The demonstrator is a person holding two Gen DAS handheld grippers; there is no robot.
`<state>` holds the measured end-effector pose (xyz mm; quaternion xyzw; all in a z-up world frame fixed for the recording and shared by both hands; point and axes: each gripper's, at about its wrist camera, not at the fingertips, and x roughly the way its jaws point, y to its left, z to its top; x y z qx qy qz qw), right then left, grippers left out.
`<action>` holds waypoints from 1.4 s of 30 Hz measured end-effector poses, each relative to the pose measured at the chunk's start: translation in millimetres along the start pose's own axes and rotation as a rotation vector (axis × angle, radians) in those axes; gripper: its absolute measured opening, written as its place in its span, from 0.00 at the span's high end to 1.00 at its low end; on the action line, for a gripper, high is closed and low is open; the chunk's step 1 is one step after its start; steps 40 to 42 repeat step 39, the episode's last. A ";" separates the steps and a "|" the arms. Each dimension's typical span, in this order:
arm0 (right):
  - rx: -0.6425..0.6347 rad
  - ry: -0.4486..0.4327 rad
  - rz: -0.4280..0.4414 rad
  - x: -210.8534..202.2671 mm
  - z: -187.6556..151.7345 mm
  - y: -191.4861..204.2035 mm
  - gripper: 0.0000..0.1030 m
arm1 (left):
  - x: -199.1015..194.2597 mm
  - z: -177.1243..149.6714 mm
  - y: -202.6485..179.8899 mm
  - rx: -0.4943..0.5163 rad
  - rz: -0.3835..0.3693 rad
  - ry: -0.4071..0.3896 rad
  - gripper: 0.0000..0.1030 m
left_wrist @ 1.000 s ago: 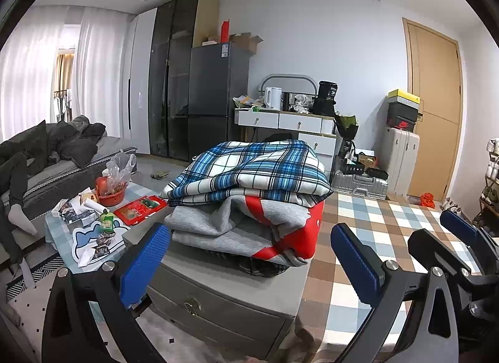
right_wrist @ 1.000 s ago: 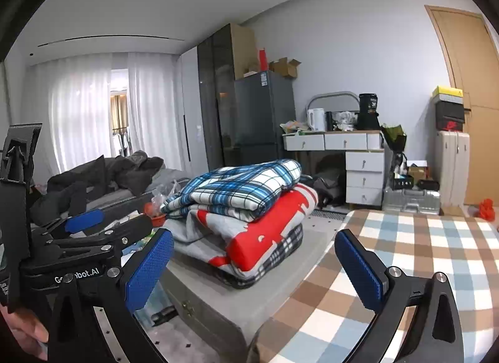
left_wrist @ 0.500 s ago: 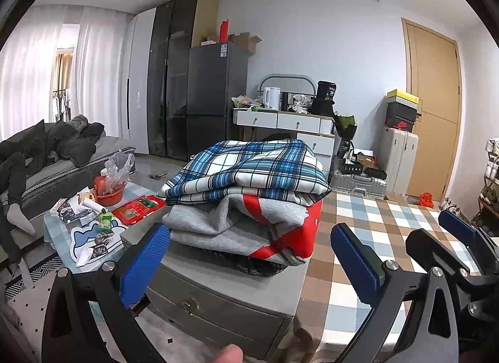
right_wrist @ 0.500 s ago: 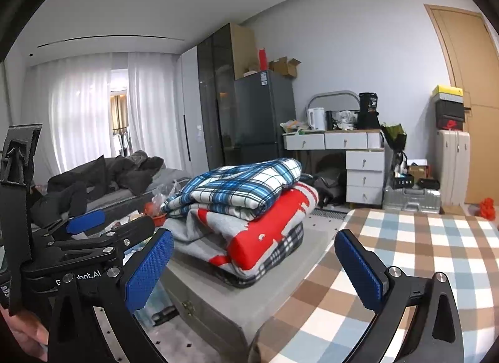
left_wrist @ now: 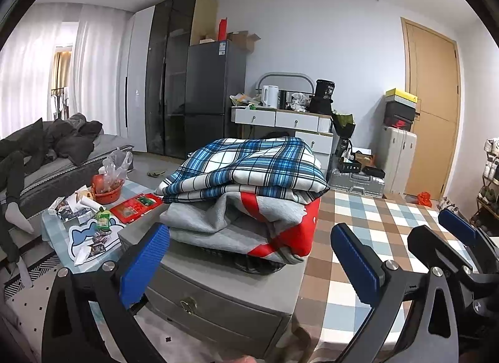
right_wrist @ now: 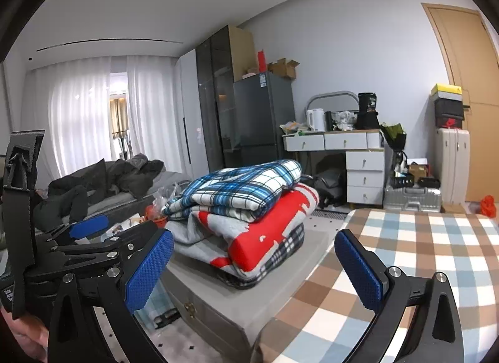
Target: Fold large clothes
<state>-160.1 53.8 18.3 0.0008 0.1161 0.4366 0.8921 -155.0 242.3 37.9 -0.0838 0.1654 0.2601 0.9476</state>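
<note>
A stack of folded clothes rests on a grey storage chest (left_wrist: 218, 297) (right_wrist: 218, 306). On top lies a blue and white plaid garment (left_wrist: 252, 166) (right_wrist: 246, 185), under it a grey and red one (left_wrist: 249, 222) (right_wrist: 265, 238), with a dark checked piece at the bottom. My left gripper (left_wrist: 249, 263) is open, a short way in front of the stack, holding nothing. My right gripper (right_wrist: 254, 264) is also open and empty, to the right of the left one, near the stack's right corner. The left gripper (right_wrist: 87, 228) shows at the left of the right wrist view.
A table with a brown, blue and white checked cloth (left_wrist: 374, 232) (right_wrist: 405, 257) stands right of the chest. A low table with snacks and a red bowl (left_wrist: 106, 194) sits to the left. A dark sofa (left_wrist: 46, 157), fridge (left_wrist: 215, 94), drawers and suitcases line the back.
Both grippers have stayed open and nearly still. The view of the stack has shifted only slightly.
</note>
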 end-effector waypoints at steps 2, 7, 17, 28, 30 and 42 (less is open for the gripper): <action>0.002 0.000 0.002 0.4 0.3 0.1 0.00 | -0.6 0.0 0.3 0.001 0.003 -0.002 0.02; 0.001 -0.003 -0.002 1.4 0.4 2.0 0.00 | -2.3 -0.6 -1.0 0.008 0.010 -0.007 0.02; -0.001 -0.005 -0.004 0.4 -0.4 2.5 0.00 | -2.1 -1.5 -1.7 -0.001 -0.009 0.003 0.02; 0.000 -0.009 -0.008 1.8 -0.8 9.0 0.00 | -3.3 -1.8 -3.6 0.001 -0.009 0.008 0.02; 0.001 -0.006 -0.009 2.4 -0.7 9.0 0.00 | -1.9 -0.9 -3.5 -0.001 -0.024 0.017 0.02; 0.014 -0.006 -0.011 1.2 0.1 6.0 0.00 | 1.6 -0.1 -6.2 0.010 -0.019 0.021 0.02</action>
